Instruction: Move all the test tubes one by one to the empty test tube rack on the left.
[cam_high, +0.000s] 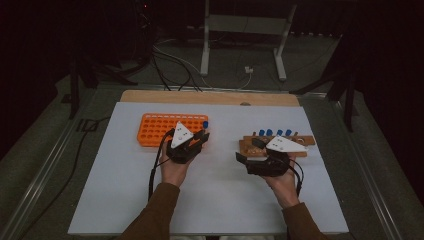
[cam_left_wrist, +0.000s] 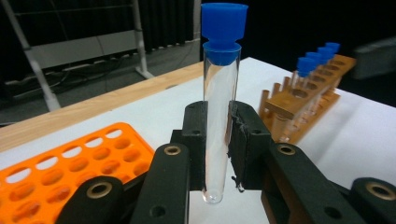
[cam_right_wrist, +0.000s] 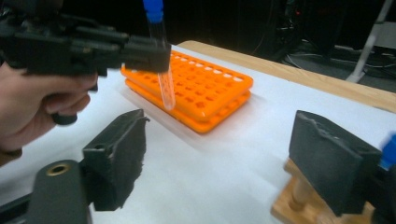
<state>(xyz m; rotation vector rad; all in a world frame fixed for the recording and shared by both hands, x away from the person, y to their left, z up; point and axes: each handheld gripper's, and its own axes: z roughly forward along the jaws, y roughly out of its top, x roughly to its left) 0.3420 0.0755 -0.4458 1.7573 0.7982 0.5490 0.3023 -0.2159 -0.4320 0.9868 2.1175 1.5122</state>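
Over white table (cam_high: 125, 200), left hand-held gripper (cam_left_wrist: 217, 140) clamps capped tube (cam_left_wrist: 218, 116).

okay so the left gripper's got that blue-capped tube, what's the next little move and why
Probably carry the tube over the orange rack and lower it into an open hole. The left gripper is shut on the tube, holding it upright in the air beside the rack, and the rack's holes look open.

Tube rack (cam_high: 159, 129) sat left on the table (cam_high: 125, 200); wooden rack (cam_high: 300, 141) right, four capped tubes (cam_high: 274, 132) in it.
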